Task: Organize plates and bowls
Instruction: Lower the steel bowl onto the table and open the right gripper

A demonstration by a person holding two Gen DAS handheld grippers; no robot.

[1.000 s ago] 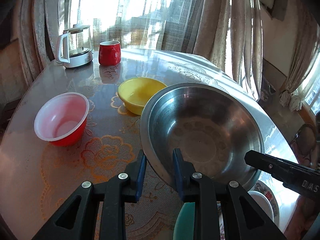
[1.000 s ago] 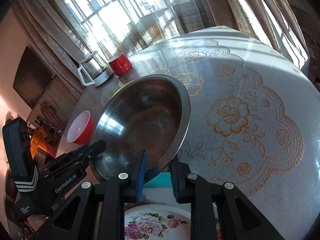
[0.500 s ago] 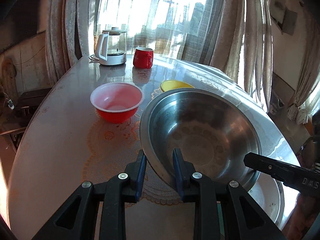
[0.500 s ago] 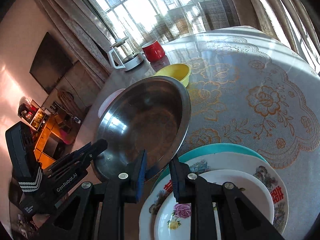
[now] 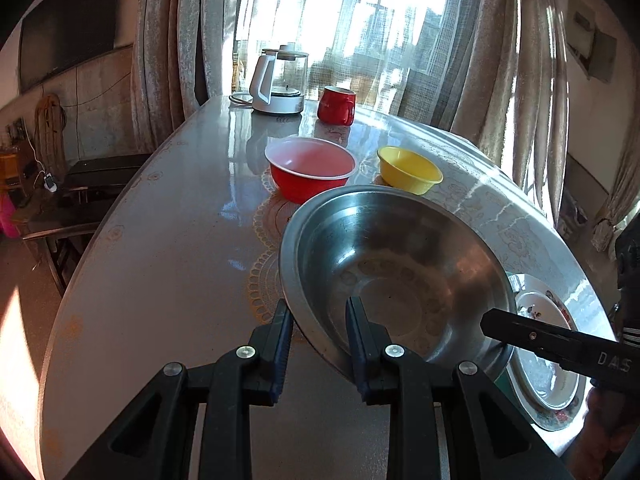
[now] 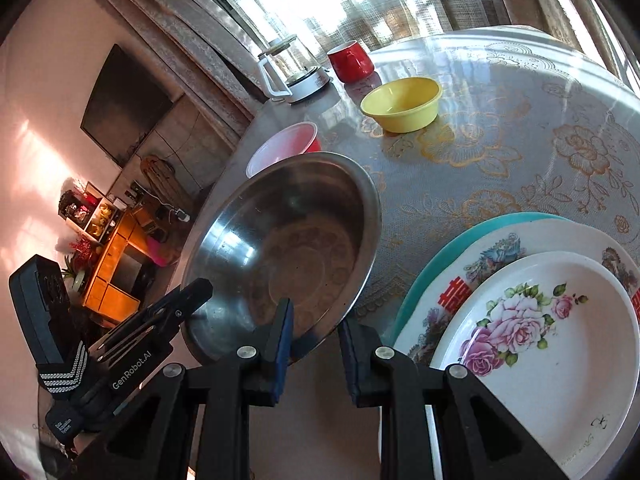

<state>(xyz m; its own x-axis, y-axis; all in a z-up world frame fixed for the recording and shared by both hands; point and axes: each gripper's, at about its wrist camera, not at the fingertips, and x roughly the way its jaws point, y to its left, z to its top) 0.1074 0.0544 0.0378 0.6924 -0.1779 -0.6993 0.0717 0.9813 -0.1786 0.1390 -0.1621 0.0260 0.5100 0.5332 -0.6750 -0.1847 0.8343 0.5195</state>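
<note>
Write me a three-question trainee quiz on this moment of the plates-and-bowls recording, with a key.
1. True or false: only one hand-held gripper grips the steel bowl.
2. Which bowl stands nearer the kettle?
A. red bowl
B. yellow bowl
C. steel bowl
3. Fill in: in the plate stack, the top plate bears pink ____.

Key
1. False: the left hand-held gripper and the right hand-held gripper each clamp its rim.
2. A
3. roses (flowers)
</note>
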